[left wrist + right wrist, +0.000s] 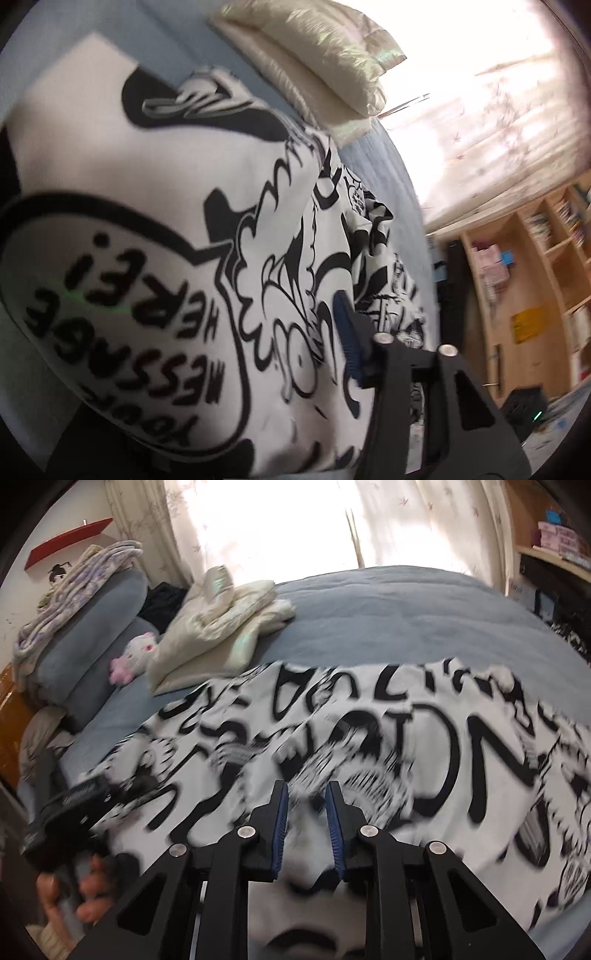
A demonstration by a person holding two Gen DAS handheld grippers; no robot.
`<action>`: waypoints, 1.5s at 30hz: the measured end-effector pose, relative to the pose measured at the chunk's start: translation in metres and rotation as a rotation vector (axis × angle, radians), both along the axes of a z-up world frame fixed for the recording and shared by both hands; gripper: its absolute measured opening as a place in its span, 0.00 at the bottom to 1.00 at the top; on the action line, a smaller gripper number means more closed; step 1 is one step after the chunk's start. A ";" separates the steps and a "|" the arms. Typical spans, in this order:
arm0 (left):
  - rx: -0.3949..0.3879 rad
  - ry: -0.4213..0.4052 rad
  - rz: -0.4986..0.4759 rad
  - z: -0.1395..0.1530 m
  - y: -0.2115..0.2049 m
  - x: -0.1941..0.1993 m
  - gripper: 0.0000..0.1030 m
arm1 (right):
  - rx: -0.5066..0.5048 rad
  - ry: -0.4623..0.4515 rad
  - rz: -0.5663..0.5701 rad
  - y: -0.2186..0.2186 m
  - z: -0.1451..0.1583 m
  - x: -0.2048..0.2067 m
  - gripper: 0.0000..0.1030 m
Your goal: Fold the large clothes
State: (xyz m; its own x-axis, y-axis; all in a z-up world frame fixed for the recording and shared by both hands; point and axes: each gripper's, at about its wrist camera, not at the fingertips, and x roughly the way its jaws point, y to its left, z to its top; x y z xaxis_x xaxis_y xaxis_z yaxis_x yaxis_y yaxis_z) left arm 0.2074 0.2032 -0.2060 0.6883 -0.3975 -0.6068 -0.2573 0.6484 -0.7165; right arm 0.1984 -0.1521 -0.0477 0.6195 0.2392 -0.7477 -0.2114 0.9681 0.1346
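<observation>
**Comic-print garment spread on the bed, both hand-held grippers working over it**

The black-and-white comic-print garment [369, 746] lies across the blue bedspread [388, 609], bunched and raised near the cameras, so the fold looks early and unsettled. The right hand-held gripper [307, 827] hovers low over the cloth with its blue pads [334, 823] slightly apart; fabric shows in the gap, but the pads do not appear to press it, so it reads as open and lined up for a pinch. In the left wrist view only one blue pad of the left hand-held gripper [349, 332] shows against the print, so whether it grips cannot be told. From the right view, the person's hand [74, 897] holds that tool beside the cloth's edge. A folded cream jacket [221, 627] sits just beyond the garment, likely set aside there.
</observation>
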 end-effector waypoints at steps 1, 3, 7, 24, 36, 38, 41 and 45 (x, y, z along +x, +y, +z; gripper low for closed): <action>0.059 -0.006 -0.005 0.007 -0.005 0.003 0.27 | -0.014 0.003 -0.013 -0.002 -0.003 0.008 0.19; 0.165 -0.029 -0.021 0.023 -0.015 0.007 0.19 | -0.056 0.045 -0.042 -0.006 -0.016 0.023 0.19; 0.345 -0.049 -0.073 0.059 -0.042 0.019 0.15 | -0.076 0.123 -0.041 -0.012 -0.045 0.035 0.20; 0.622 -0.221 -0.259 0.174 -0.200 0.022 0.14 | 0.111 0.213 0.078 -0.042 -0.044 0.031 0.20; 0.776 -0.290 -0.531 0.170 -0.380 0.010 0.14 | 0.262 0.060 -0.222 -0.242 0.026 -0.042 0.19; 0.797 -0.288 -0.577 0.159 -0.413 0.008 0.14 | 0.261 0.036 -0.315 -0.282 0.029 -0.055 0.19; 0.837 -0.323 -0.654 0.141 -0.459 -0.002 0.14 | 0.293 0.036 -0.419 -0.325 0.025 -0.070 0.19; 0.900 -0.331 -0.735 0.106 -0.507 -0.011 0.13 | 0.316 0.066 -0.491 -0.353 0.011 -0.081 0.19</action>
State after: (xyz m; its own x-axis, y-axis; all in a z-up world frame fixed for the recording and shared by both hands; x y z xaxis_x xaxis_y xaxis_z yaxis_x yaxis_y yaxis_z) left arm 0.1964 -0.3035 -0.1001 0.6495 -0.2850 -0.7050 0.4931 0.8636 0.1052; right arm 0.1175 -0.5053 -0.0369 0.6690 0.1535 -0.7272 0.2701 0.8614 0.4302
